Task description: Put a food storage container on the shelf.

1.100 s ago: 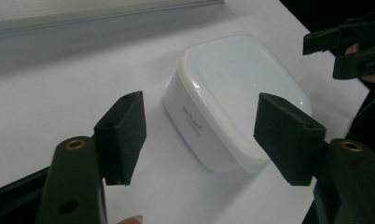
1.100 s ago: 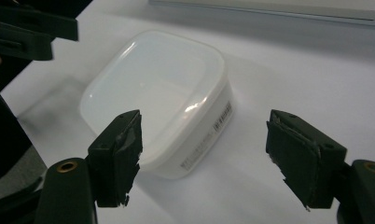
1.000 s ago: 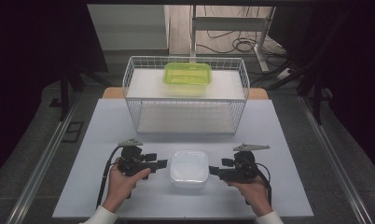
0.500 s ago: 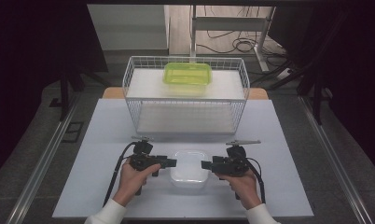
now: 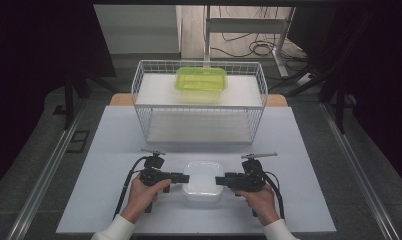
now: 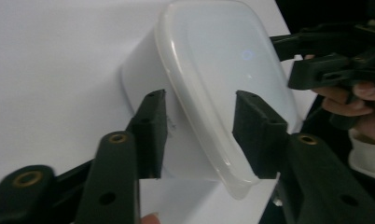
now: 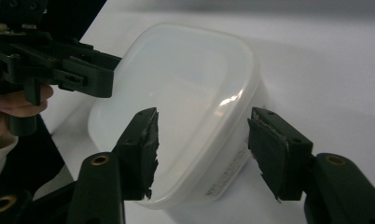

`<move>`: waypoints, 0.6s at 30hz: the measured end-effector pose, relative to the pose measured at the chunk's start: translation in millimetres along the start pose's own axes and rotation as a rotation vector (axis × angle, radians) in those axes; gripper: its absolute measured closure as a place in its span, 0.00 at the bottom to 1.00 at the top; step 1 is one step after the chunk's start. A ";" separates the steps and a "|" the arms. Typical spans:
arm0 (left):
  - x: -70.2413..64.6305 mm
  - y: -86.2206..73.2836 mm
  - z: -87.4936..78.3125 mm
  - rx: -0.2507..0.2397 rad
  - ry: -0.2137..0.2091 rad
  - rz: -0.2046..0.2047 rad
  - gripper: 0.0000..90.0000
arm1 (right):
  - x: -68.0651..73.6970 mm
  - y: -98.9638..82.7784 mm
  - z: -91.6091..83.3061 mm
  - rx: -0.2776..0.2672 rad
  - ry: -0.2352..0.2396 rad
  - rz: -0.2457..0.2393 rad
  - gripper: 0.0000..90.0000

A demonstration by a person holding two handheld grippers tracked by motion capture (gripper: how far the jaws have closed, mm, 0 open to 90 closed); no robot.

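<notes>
Here two grippers, left (image 5: pixel 181 177) and right (image 5: pixel 221 180), gape at one white tub (image 5: pixel 203 179), one green tub (image 5: pixel 201 80) atop one basket (image 5: pixel 139 100).

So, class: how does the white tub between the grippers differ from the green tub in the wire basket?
The white tub is milky white; the green tub is bright yellow-green. The white tub sits on the table near the person; the green tub rests high up in the basket, farther away. The open left gripper and right gripper flank the white tub; nothing is near the green tub. Both are lidded, rounded and rectangular.
</notes>
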State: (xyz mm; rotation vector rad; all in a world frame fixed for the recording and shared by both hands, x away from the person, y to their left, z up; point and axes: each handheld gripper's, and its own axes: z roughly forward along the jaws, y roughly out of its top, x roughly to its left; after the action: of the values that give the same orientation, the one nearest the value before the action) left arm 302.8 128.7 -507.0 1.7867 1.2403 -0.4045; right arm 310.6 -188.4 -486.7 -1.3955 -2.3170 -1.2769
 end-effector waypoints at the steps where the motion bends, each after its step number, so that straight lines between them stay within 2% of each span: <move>1: -0.1 -0.2 -0.1 0.000 0.002 0.001 0.65 | 0.0 -0.5 2.2 0.007 0.015 0.012 0.50; 3: -0.3 -0.2 -1.2 -0.003 0.001 -0.002 0.68 | -0.2 -0.6 2.3 0.009 0.012 0.018 0.52; 4: 0.4 0.0 -2.8 -0.005 0.000 0.001 0.70 | -2.5 -0.7 1.5 0.009 0.017 0.035 0.58; 5: 0.4 0.0 -2.8 -0.005 0.000 0.001 0.70 | -2.5 -0.7 1.5 0.009 0.017 0.035 0.58; 6: 0.5 -0.2 -2.7 -0.007 -0.001 -0.002 0.70 | -4.6 -1.2 0.8 0.006 0.017 0.050 0.62; 8: 0.1 -0.6 -2.7 -0.008 0.002 -0.006 0.71 | -6.9 -2.0 0.1 0.002 0.030 0.084 0.65; 11: 0.4 -1.4 -3.9 -0.009 -0.005 -0.015 0.73 | -8.5 -3.1 -0.9 -0.007 0.040 0.105 0.68; 12: 0.3 -3.0 -5.4 -0.014 -0.011 -0.020 0.74 | -10.7 -4.9 -2.4 -0.018 0.060 0.132 0.72; 14: 1.0 -4.1 -6.0 -0.019 -0.021 -0.026 0.76 | -12.2 -5.8 -3.3 -0.022 0.073 0.144 0.73; 15: 2.0 -6.3 -6.9 -0.030 -0.032 -0.040 0.76 | -13.1 -7.8 -4.4 -0.030 0.089 0.172 0.75; 18: 1.4 -7.7 -8.1 -0.032 -0.036 -0.039 0.78 | -12.2 -9.9 -6.4 -0.039 0.096 0.183 0.77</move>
State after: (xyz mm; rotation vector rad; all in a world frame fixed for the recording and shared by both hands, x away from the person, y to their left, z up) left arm 295.0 136.8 -507.3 1.7237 1.2517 -0.4347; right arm 307.9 -203.0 -494.7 -1.4845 -2.0604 -1.3098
